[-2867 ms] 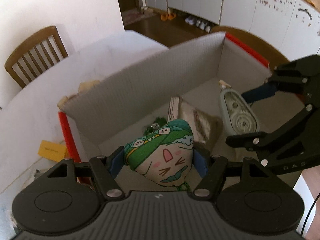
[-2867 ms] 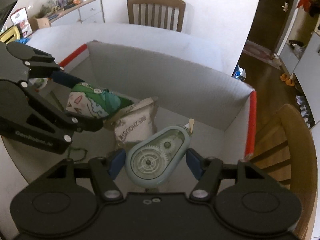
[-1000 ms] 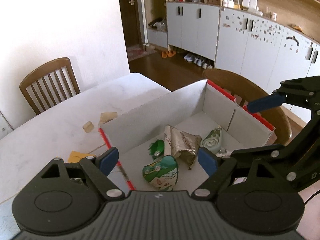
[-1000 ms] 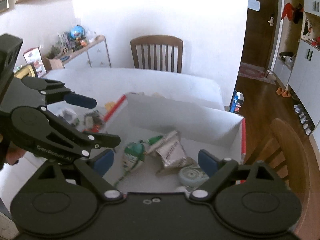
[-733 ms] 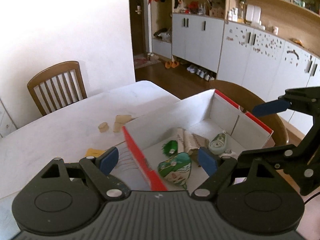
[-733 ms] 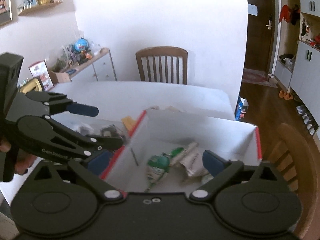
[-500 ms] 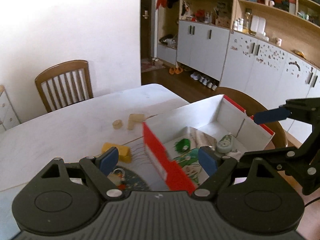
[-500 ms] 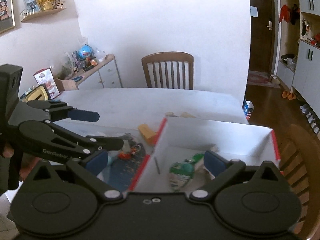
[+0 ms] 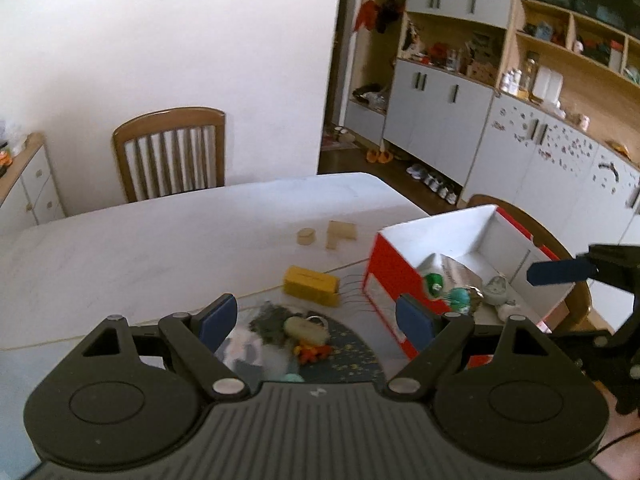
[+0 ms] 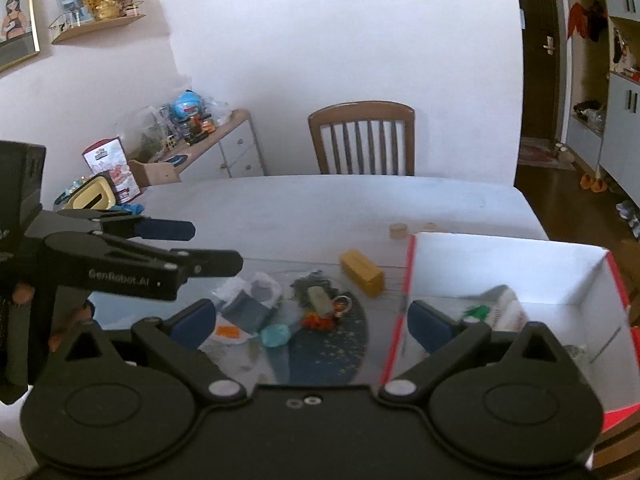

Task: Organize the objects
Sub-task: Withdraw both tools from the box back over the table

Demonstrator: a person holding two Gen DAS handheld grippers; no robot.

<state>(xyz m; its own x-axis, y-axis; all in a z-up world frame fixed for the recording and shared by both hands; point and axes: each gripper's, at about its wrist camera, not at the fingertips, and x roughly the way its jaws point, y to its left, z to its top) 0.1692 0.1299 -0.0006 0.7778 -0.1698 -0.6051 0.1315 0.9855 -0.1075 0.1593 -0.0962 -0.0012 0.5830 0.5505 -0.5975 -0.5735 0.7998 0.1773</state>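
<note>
Left gripper (image 9: 316, 320), lower centre of its frame — jaws opening, nothing between the blue pads. Right gripper (image 10: 308, 324) spread fully wide, likewise empty. Red-and-white cardboard box (image 9: 384, 276) at right on the white table (image 9: 160, 240), holding a green patterned pouch (image 9: 458, 298) and a crinkled silver packet (image 9: 452, 272). Centre: yellow rectangular block (image 9: 311, 285) just left of the box; small clutter on a dark blue round mat (image 10: 340, 348) below it.

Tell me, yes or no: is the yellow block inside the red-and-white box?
No. The yellow block lies on the table just outside the box, beside its red edge.
</note>
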